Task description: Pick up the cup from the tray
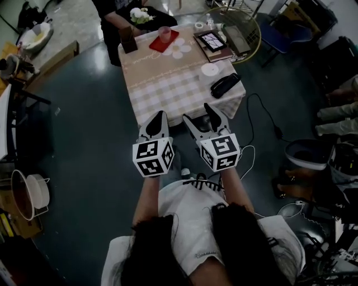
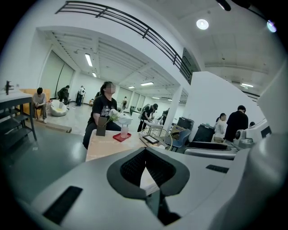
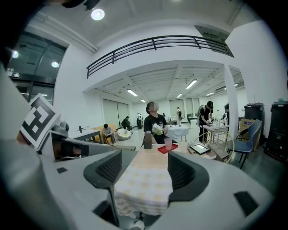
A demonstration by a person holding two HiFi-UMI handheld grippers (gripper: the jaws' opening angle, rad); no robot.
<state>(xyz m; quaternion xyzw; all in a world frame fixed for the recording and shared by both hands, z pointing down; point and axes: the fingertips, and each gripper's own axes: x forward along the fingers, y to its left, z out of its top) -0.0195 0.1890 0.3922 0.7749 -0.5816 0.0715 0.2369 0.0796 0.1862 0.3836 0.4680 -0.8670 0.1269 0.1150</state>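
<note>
- Cup: pale pink and upright, so its long axis runs straight up. It stands on the red tray at the far end of the checked table, right in front of the seated person.
- Left gripper: jaws drawn together to a point with nothing between them. It hangs over the near edge of the table.
- Right gripper: jaws well apart and holding nothing; only tablecloth shows in the gap. It is beside the left one at the same near edge.
- Direction: the cup lies straight ahead of both tools, down the length of the table and well apart from either. Nearly the whole cloth lies between.
- Which is nearer: from above I'd call it about even, the cup sitting on a line between the two. In the right gripper view the cup falls just right of the middle, framed by the spread jaws. In the left gripper view it sits off to the left of the closed tips.
- My judgement: the right gripper is the one set up for the grab, and the reach has hardly begun. It needs a long push forward, low enough for the jaws to take the cup's sides.
- Hazards: a dark brown box stands just left of the tray. A tablet lies to its right, so the lane in is narrow.
</note>
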